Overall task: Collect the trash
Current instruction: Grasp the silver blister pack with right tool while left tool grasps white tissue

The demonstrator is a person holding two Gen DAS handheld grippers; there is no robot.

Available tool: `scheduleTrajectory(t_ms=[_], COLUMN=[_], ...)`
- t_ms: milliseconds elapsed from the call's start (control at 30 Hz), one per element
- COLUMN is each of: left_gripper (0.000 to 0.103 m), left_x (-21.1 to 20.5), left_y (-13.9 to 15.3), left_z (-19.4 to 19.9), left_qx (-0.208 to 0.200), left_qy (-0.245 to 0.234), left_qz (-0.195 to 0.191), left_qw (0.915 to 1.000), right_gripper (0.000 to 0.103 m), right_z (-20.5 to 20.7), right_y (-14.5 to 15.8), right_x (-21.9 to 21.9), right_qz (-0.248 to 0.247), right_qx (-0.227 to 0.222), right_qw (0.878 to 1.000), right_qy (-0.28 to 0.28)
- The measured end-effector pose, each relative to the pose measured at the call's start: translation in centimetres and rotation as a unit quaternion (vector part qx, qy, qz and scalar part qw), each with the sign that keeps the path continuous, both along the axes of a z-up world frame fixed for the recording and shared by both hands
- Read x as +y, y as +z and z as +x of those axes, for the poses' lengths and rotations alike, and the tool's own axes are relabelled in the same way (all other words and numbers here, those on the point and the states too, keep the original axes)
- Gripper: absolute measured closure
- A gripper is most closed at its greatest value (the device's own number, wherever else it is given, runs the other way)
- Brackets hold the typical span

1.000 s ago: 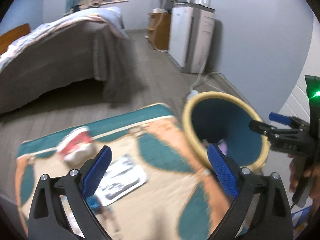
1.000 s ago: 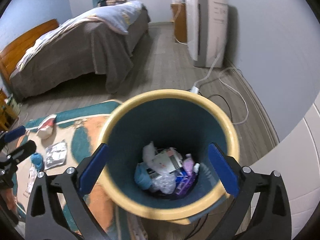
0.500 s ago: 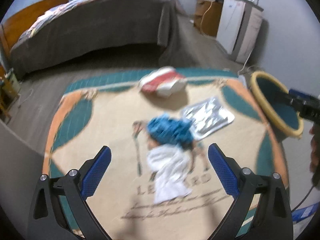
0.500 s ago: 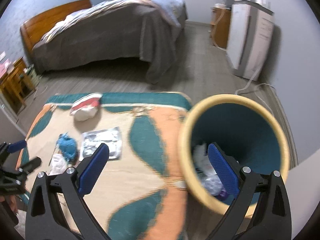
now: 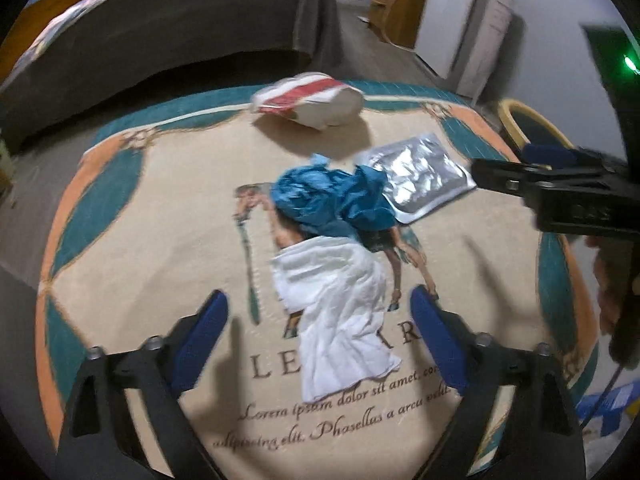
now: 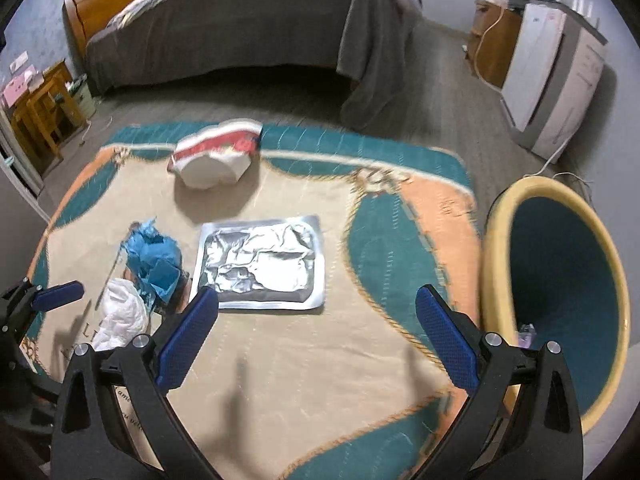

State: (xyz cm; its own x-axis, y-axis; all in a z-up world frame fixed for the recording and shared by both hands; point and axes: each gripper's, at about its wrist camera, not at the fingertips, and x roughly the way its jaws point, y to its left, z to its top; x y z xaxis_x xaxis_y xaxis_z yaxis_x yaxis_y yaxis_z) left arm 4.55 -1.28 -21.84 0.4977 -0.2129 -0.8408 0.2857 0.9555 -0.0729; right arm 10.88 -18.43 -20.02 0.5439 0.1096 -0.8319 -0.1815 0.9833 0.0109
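Below, a patterned rug (image 5: pixel 160 240) carries four loose pieces of trash. Near its middle lies a crumpled white tissue (image 5: pixel 340 304), and touching the tissue's far end sits a crumpled blue wrapper (image 5: pixel 332 200). Just beside the wrapper, toward the rug's right edge, a flat silver foil pouch (image 6: pixel 260 260) lies face up. Close to the far edge rests a red-and-white bag (image 6: pixel 216 156), well apart from the others. Off the rug's right edge stands a yellow-rimmed bin (image 6: pixel 560 300) with a teal inside and some rubbish at its bottom. The left gripper (image 5: pixel 320 332) hangs over the tissue, its jaws having just been closing, yet the blue fingers (image 5: pixel 200 336) stand apart on either side of it without touching. The right gripper (image 6: pixel 316 328) hangs spread wide above bare rug, just in front of the foil pouch, holding nothing.
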Motion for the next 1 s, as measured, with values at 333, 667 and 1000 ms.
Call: scheduleTrajectory(t_ms=[333, 667, 1000], left_gripper=[0.074, 0.083, 0.083], left_x=[1.7, 3.0, 2.5], left_y=[0.0, 0.5, 1.3], left_z=[1.0, 1.6, 1.3], left_qx=[-0.011, -0.020, -0.030], left_qy=[-0.009, 0.004, 0.000], left_qz=[-0.001, -0.007, -0.006], left_qw=[0.9999, 0.9998, 0.9995], right_gripper=[0.006, 0.006, 0.009], right_z=[2.1, 3.0, 2.2], right_y=[-2.1, -3.7, -3.0], right_x=[3.3, 5.2, 4.5], right_qz=[0.024, -0.022, -0.025], right_qx=[0.034, 0.040, 0.020], right_qw=[0.999, 0.998, 0.999], right_qy=[0.031, 0.034, 0.029])
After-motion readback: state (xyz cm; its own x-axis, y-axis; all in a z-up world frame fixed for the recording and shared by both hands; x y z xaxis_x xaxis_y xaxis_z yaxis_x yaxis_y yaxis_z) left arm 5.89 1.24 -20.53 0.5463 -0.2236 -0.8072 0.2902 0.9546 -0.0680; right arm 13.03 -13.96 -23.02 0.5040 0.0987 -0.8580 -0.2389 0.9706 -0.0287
